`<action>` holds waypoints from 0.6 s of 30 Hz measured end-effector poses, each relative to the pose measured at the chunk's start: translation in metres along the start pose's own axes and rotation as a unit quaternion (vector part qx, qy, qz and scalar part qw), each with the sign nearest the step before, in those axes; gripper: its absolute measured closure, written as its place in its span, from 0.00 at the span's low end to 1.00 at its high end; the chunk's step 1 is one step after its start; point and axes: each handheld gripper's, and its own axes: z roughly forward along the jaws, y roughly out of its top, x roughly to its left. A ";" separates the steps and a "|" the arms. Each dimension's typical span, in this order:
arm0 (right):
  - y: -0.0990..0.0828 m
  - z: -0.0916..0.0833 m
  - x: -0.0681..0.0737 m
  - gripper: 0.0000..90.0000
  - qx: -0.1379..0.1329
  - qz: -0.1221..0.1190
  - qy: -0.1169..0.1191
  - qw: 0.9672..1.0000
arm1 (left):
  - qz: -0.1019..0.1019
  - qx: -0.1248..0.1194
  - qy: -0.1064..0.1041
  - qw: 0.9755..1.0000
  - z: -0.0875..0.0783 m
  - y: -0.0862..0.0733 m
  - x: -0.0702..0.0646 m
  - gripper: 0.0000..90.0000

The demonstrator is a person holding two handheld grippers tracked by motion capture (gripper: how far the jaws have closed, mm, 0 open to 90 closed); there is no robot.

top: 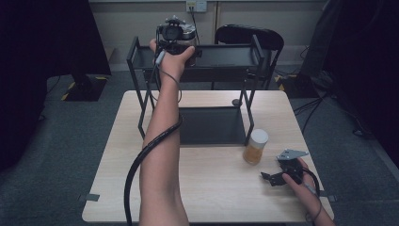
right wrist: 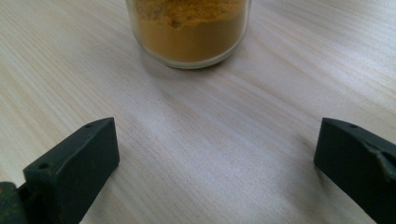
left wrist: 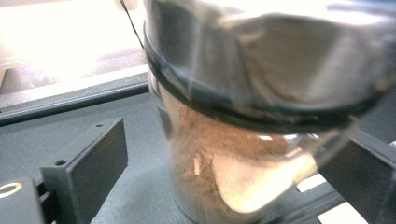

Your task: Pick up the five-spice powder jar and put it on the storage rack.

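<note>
A glass jar of brown powder (left wrist: 233, 158) with a silver lid stands on the top level of a black rack (top: 226, 56). My left gripper (left wrist: 231, 147) is open around it, and a gap shows between the jar and the left jaw. In the high view the left gripper (top: 176, 37) is held out over the rack's top shelf. A white-lidded jar of orange powder (top: 255, 147) stands on the wooden table (top: 211, 193). My right gripper (top: 275, 173) rests open just right of it. The orange jar (right wrist: 189, 32) lies ahead of the right gripper (right wrist: 215, 163), beyond its jaws.
The rack's lower shelf (top: 211, 125) sits on the table's far half. A small dark round object (top: 236, 101) lies by the rack's right leg. A black chair (top: 249, 35) stands behind the rack. The left gripper's cable (top: 141, 160) trails along the forearm.
</note>
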 end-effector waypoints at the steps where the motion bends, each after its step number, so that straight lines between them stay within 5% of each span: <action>1: 0.000 0.000 0.000 0.00 0.000 0.000 0.000 1.000 | 0.002 -0.003 0.002 1.000 -0.002 -0.001 -0.001 0.04; 18: 0.000 0.000 0.000 0.00 0.000 -0.001 0.000 1.000 | 0.008 -0.029 -0.024 0.999 -0.024 -0.025 -0.006 0.02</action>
